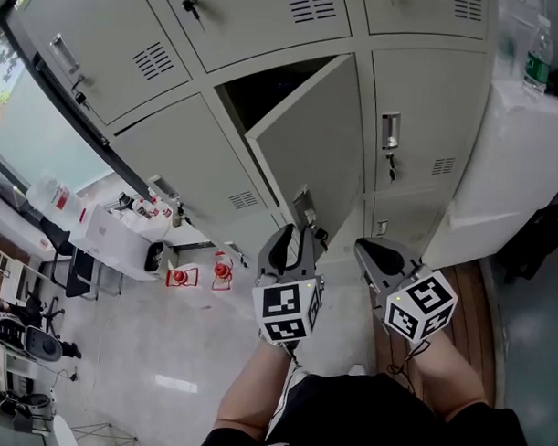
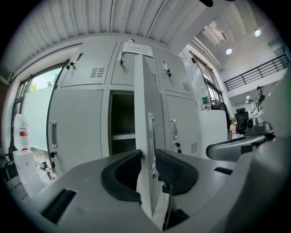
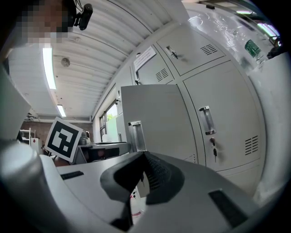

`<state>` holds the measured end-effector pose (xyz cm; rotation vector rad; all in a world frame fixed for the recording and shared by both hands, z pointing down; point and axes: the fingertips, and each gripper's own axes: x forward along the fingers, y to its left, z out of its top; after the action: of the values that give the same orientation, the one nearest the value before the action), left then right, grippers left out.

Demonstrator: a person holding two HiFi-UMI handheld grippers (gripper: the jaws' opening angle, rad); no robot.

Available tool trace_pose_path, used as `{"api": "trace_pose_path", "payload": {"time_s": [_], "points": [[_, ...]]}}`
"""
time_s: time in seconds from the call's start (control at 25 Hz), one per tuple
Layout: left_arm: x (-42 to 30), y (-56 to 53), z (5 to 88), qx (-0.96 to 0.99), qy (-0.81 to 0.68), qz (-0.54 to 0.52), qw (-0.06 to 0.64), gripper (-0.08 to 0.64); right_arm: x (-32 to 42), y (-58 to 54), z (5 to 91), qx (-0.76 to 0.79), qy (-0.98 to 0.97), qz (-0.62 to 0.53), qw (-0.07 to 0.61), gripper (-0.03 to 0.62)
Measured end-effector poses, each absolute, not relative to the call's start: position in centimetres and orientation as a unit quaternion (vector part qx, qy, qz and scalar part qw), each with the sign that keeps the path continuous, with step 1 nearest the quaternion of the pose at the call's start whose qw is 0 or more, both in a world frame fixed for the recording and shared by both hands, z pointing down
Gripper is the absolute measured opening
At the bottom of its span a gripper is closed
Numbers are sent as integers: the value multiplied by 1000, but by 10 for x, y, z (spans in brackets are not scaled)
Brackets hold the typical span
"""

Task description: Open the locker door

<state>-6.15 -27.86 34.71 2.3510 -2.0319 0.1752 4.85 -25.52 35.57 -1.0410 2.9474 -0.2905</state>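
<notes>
The left gripper [image 1: 297, 232] points to the far side, almost level, and its jaws press on the edge of the locker door [image 2: 142, 104]. The right gripper [image 1: 365, 250] is just at its right (also level), its jaws together on nothing. Both forearms [image 1: 255, 390] are bare.

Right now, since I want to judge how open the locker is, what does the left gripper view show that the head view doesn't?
Only the left gripper view: the shelf inside the open locker, and the left hand-held gripper with jaws closed on the edge of the locker door. Only the head view: both marker cubes and the person's legs. Both: that door, ajar, and its handle.
</notes>
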Motion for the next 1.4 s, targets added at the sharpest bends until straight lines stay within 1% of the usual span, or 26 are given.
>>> {"api": "trace_pose_path", "payload": {"time_s": [0.52,1.0,1.4], "points": [[-16,-257,346,813,-579,52,15,91,57,-230,353,-376,922,-90,0,54],[39,-243,346,863,-502,47,10,67,81,-218,354,-422,903,-88,-3,54],[80,-230,339,901,-432,11,30,67,99,-209,358,-432,897,-90,-7,54]]}}
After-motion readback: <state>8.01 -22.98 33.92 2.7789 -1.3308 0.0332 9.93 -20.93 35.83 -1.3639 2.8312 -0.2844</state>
